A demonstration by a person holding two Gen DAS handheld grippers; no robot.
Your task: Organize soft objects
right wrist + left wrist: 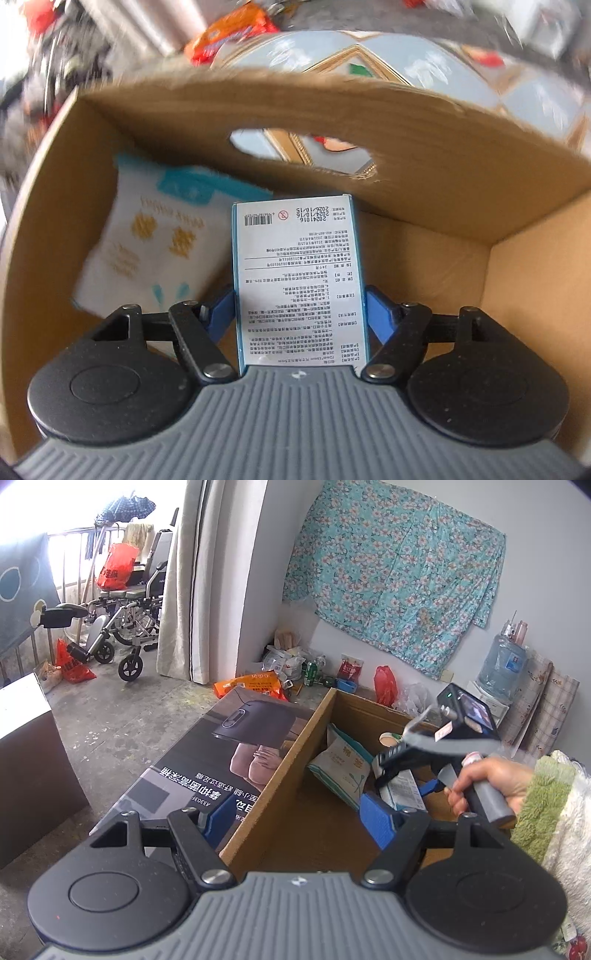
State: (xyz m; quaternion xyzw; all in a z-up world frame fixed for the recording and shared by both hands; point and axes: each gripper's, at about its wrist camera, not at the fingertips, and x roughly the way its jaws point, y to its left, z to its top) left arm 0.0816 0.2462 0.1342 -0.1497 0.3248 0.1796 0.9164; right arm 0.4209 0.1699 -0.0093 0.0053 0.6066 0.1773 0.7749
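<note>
1. Bare concrete floor runs back to a wheelchair (122, 627) at far left, parked well clear of the work.
2. Nearer, the cardboard box (280, 768) stands open, its printed flap (236, 753) folded outward so the mouth stays free for loading.
3. The left gripper (295, 812) hovers at the box's near wall with its jaws spread. The cardboard edge passes between them, but they pinch nothing. It looks parked there, perhaps ready to steady the box.
4. Inside, a white soft pack (155, 243) leans into the left corner, already stowed and leaving the middle floor bare.
5. The right gripper (300, 310) points steeply down into the box. Its blue pads lie against both long edges of a label-covered packet (299, 266), gripping it across its width so it goes in upright beside the pack. Whether its far end touches the box floor I cannot tell.
6. At right, a hand (491, 782) in a fleecy sleeve (546, 797) grips that tool's handle.
</note>
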